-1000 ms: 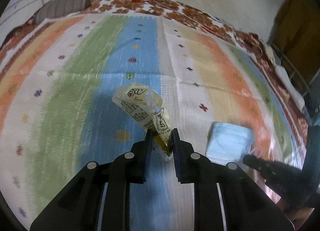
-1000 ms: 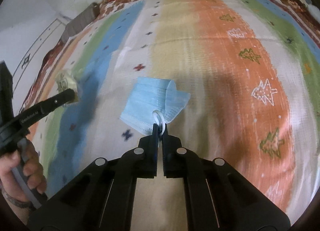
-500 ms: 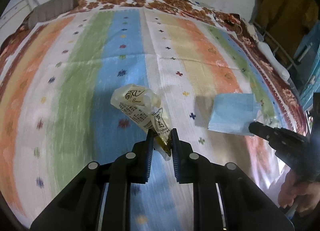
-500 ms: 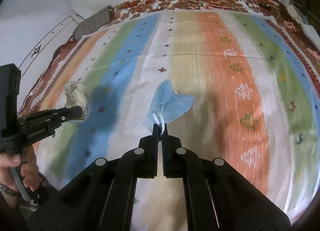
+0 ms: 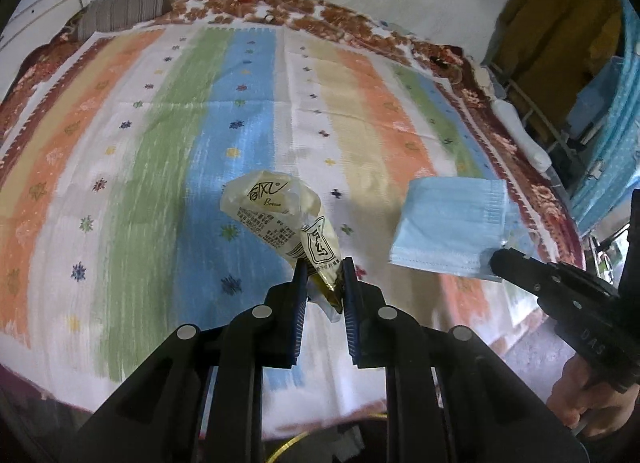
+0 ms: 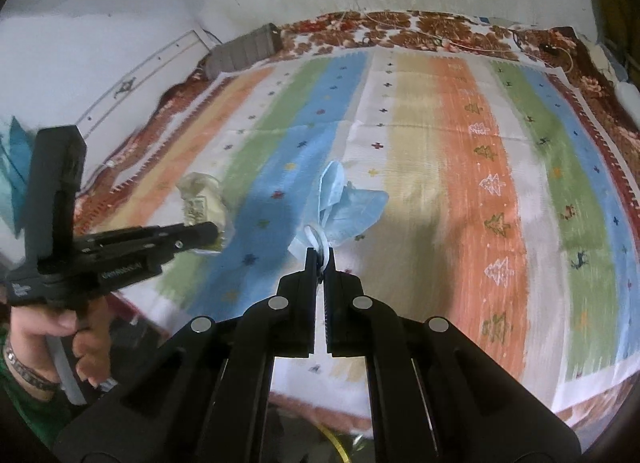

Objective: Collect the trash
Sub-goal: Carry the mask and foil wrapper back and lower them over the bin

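Trash here is two pieces, both lifted above the bed. A crumpled yellowish wrapper with printed text sits at the centre of the left wrist frame, its lower end clamped between the fingers of the left gripper. A light blue face mask hangs at the centre of the right wrist frame, its white ear loop pinched by the nearly touching fingers of the right gripper. Beneath both spreads a striped bedsheet in green, blue, orange and white. A grey striped pillow lies at the upper left of the left wrist frame.
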`<state>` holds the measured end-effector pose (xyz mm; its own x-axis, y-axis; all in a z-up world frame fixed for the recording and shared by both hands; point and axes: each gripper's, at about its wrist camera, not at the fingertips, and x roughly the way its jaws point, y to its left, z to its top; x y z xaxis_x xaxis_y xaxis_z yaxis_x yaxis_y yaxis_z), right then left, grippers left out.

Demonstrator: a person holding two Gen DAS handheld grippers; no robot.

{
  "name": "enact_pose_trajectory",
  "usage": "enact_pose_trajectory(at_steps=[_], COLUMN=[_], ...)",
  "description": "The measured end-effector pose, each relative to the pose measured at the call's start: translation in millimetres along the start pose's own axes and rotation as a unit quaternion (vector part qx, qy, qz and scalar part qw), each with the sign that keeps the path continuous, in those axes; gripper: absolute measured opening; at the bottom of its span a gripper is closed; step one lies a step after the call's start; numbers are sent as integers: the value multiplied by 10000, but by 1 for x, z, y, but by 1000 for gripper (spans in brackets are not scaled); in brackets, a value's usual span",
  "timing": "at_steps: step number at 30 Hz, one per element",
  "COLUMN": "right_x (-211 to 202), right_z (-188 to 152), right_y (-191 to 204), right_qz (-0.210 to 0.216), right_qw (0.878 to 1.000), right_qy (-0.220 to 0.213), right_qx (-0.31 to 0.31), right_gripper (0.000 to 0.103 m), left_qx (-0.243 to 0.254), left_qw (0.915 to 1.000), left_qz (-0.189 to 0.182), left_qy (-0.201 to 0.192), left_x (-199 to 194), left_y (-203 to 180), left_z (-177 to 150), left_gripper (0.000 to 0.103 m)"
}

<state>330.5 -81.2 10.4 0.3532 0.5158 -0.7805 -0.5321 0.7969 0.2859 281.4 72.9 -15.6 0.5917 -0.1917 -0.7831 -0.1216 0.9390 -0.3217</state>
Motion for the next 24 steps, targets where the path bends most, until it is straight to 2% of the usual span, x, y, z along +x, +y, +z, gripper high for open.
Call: enact_pose_trajectory(at_steps=[3,8,11,16,24], right_x=[-18,-40,-54,-69,-88], right_z=[-8,-26,-40,-60,-90], right_y=[10,15,21,28,41], right_qz=[8,274,165,217,208], right_qw=[9999,9995,9997,9995,9993], right_qy=[-107,-147,-145,-155,-152], right_qx=[-93,-22,-133,-139,-272], right_gripper=[2,2,2,2,2], left_qx=[269,379,311,225,88], left_qw=[9992,9972,9966,9959,9952], left_qz=[-10,-363,-518,-690,-824], left_qy=[-286,-535,-552,-535,-517], left_x=[-26,-60,-70,-81,-94], left_y=[-18,-37,-40,-42,-45], left_z=[-11,-33,-46,-65,-95], left_gripper=[16,16,16,16,16])
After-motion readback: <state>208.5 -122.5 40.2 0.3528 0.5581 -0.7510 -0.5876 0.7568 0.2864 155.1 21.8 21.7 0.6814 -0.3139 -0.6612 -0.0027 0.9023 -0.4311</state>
